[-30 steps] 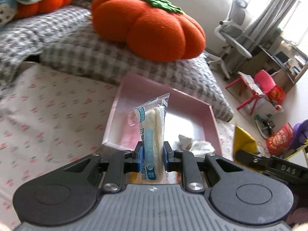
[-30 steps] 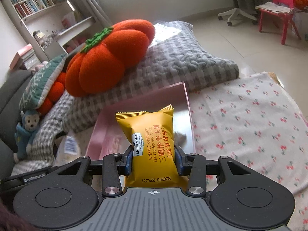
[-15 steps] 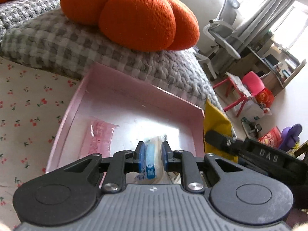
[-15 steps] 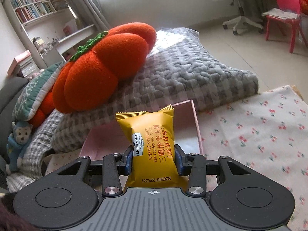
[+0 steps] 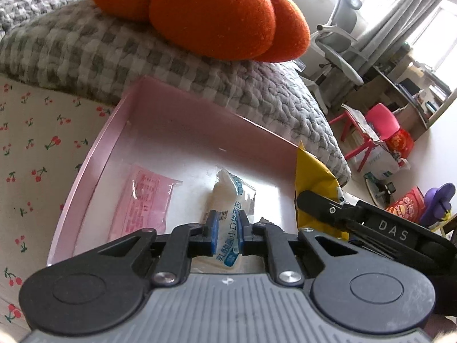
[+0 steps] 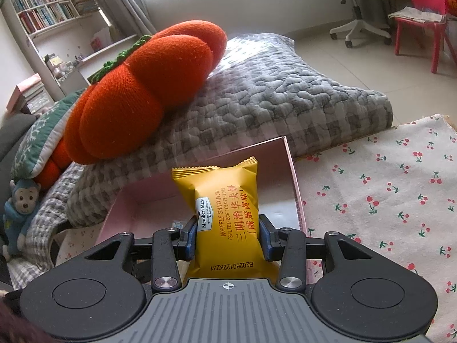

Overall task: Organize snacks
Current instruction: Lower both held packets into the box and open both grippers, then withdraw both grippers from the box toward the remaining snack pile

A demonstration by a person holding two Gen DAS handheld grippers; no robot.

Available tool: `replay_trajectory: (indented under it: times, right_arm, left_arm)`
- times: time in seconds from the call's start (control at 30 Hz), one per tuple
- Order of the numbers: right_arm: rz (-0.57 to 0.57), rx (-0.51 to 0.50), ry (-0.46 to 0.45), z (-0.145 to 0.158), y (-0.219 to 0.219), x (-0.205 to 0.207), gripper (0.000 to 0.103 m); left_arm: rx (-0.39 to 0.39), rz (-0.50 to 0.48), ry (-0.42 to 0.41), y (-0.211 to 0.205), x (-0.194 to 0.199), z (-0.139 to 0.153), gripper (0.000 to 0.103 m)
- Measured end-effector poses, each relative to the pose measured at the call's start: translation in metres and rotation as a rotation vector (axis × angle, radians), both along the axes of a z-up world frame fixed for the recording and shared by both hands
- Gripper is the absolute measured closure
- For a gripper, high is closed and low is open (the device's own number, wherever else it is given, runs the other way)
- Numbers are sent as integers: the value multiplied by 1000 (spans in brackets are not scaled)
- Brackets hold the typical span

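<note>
**Desk:** How are your hands set, closest first?

**Me:** Both point forward and slant downward over the pink box point(image 5: 114, 131). My left gripper point(image 5: 226, 230) has just been closing; its blue pads point(image 5: 212, 228) pinch the clear bread packet point(image 5: 228, 200) tightly. The packet runs forward from the jaws, its far end low over the box floor; I cannot tell whether it touches. My right gripper point(image 6: 227, 235) is clamped on the yellow waffle sandwich pack point(image 6: 225, 208), which stands upright between its pads, above the box's right side.

**Desk:** And beyond the fingers?

**Me:** In the box, a pink sachet point(image 5: 142, 203) lies flat, left of the bread packet. From my left camera, the yellow pack sits at the box's right edge. The box rests on the cherry-print cloth point(image 6: 385, 194), against a grey checked quilt point(image 6: 271, 100). An orange pumpkin cushion point(image 6: 148, 97) sits on that quilt.
</note>
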State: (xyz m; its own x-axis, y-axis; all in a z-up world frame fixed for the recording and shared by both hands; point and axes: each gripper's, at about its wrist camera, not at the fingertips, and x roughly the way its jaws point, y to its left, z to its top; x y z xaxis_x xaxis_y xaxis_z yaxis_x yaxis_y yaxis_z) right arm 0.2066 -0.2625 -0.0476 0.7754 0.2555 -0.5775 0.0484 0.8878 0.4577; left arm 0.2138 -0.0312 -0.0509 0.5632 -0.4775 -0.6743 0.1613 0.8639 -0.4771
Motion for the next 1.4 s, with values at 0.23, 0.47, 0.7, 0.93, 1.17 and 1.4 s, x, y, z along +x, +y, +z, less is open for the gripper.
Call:
replay_trajectory:
  times: [0.23, 0.47, 0.7, 0.93, 1.17, 1.4]
  right_arm:
    - [-18, 33, 7, 1, -6, -1, 41]
    - [-8, 26, -1, 12, -8, -8, 30]
    - [7, -31, -2, 37, -5, -30, 17]
    - [27, -108, -7, 65, 3, -62, 10]
    - [50, -164, -5, 80, 13, -100, 9]
    - [75, -186, -4, 86, 20, -135, 8]
  left_arm:
    - [12, 16, -9, 1, -2, 5, 68]
    - [66, -22, -32, -7, -5, 15, 42]
    - [109, -28, -40, -3, -20, 35, 27]
    - [169, -6, -64, 4, -45, 61, 3]
    - [255, 15, -69, 13, -74, 75, 0]
    - [323, 9, -78, 22, -106, 79, 0]
